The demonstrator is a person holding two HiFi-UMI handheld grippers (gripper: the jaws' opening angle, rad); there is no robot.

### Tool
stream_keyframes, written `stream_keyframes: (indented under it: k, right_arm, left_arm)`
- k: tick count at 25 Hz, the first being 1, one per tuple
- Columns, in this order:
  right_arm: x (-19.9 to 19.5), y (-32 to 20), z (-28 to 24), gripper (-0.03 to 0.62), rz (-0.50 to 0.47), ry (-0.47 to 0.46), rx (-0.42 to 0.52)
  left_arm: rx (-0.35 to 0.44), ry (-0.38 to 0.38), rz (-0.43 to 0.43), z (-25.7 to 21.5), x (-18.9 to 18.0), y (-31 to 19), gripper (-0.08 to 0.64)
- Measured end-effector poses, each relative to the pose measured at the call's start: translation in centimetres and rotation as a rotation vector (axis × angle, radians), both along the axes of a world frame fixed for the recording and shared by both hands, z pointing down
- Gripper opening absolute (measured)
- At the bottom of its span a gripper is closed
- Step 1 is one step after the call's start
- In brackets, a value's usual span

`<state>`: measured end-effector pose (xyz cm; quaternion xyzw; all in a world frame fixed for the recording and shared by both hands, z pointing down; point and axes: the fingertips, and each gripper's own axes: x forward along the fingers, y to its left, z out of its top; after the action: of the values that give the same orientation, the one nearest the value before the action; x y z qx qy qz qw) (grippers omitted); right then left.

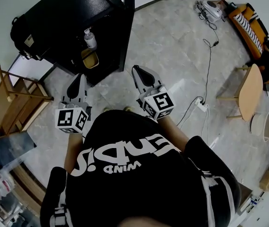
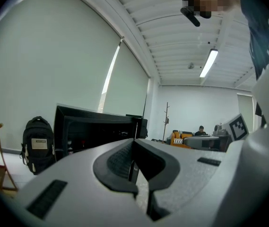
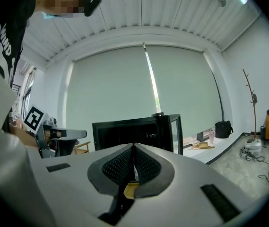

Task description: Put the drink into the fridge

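Note:
A black fridge point(image 1: 73, 18) stands open ahead of me, its door point(image 1: 128, 18) swung out on the right. Inside it a clear drink bottle point(image 1: 90, 38) with a white cap stands upright above a yellow item point(image 1: 90, 58). My left gripper point(image 1: 79, 81) hangs in front of the opening, shut and empty. My right gripper point(image 1: 138, 72) is beside it, below the door's edge, also shut with nothing in it. The left gripper view has the closed jaws point(image 2: 134, 144) aimed at the fridge point(image 2: 96, 129). In the right gripper view the gripper point(image 3: 134, 149) faces the fridge point(image 3: 134, 126).
A black backpack point(image 1: 23, 32) leans at the fridge's left side. A wooden frame chair point(image 1: 16, 98) stands further left. A power strip with a cable point(image 1: 201, 104) lies on the floor to the right, near a round wooden table point(image 1: 250, 91) and an orange sofa point(image 1: 247, 20).

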<state>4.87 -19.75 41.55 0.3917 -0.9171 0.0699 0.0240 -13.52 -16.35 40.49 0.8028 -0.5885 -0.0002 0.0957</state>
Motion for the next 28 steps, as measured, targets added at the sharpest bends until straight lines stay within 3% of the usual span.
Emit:
stream_keyframes:
  k: [9, 28]
  right_arm:
    - [-0.2, -0.3, 1.2, 0.023, 0.029, 0.007, -0.031]
    - [0.2, -0.8, 1.7, 0.023, 0.071, 0.013, -0.011]
  left_arm:
    - [-0.016, -0.003, -0.071, 1.3, -2.2, 0.3, 0.006]
    - [-0.035, -0.014, -0.037, 1.4, -0.8, -0.2, 0.006]
